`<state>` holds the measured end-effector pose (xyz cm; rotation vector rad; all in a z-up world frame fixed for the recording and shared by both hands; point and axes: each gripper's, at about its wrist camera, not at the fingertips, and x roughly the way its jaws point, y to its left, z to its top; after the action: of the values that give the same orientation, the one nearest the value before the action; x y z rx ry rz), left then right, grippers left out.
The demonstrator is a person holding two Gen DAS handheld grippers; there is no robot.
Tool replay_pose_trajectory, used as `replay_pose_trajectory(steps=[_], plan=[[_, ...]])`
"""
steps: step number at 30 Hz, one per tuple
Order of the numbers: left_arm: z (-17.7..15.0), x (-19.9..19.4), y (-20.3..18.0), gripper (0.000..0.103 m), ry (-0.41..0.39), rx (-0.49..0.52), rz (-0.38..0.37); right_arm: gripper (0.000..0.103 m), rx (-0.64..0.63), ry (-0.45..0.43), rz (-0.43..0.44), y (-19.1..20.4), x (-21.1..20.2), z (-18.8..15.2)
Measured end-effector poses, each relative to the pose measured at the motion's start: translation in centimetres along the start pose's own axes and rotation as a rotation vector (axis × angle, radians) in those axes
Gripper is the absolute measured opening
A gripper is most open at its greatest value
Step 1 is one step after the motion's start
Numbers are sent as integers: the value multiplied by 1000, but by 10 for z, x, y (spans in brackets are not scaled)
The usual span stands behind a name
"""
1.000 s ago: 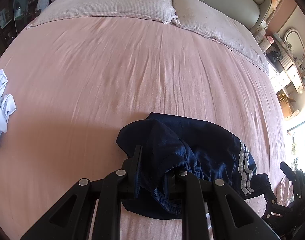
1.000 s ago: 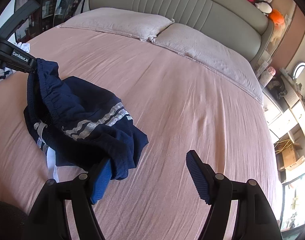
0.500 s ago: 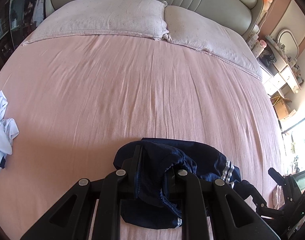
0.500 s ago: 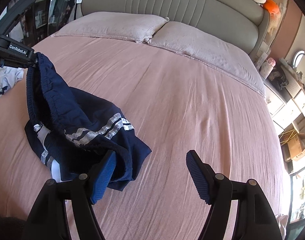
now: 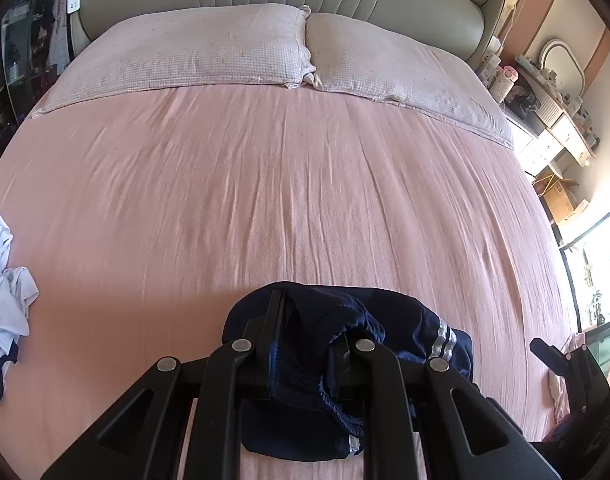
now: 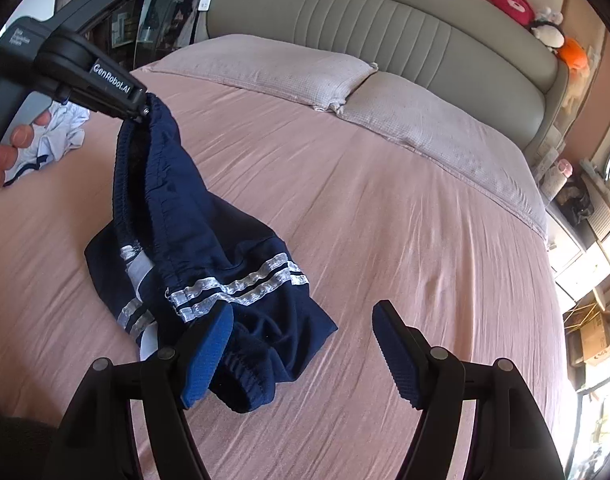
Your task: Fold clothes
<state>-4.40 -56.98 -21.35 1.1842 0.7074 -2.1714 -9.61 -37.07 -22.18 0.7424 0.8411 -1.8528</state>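
Navy shorts (image 6: 209,248) with silver-white side stripes hang from my left gripper (image 6: 143,108), which is shut on their elastic waistband and holds it above the pink bed (image 6: 385,220). The lower half of the shorts rests crumpled on the sheet. In the left wrist view the shorts (image 5: 393,324) bunch between my left gripper (image 5: 311,344) fingers. My right gripper (image 6: 301,340) stands open low over the bed, its left pad beside the shorts' hem with nothing between the pads. The right gripper also shows at the left wrist view's right edge (image 5: 561,360).
A white garment (image 5: 5,280) with dark trim lies crumpled at the bed's left edge. Two pillows (image 5: 209,52) lie against a grey padded headboard (image 6: 365,8). Shelves, boxes and a dresser (image 6: 593,248) stand past the bed's right side. A hand (image 6: 9,148) holds the left gripper's handle.
My left gripper has lifted the waistband higher, so the shorts stretch upward. The right gripper has stayed open and has come closer to the shorts' hem.
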Motion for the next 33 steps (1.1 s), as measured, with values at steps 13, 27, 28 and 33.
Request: replay_pose_trajectory(steps=[13,27,28,33], plan=[[2,-7,2,15,2,11,-3,72,-361,17,-45,67,30,-12],[-11,-13,8,15,23,27,0,12,-343,60,-121,72,56,7],[-13,-13,8,15,27,26,4,10,-325,63,-115,71,56,9],[-28,-11,6,20,54,21,16,9,-205,74,-43,57,55,18]])
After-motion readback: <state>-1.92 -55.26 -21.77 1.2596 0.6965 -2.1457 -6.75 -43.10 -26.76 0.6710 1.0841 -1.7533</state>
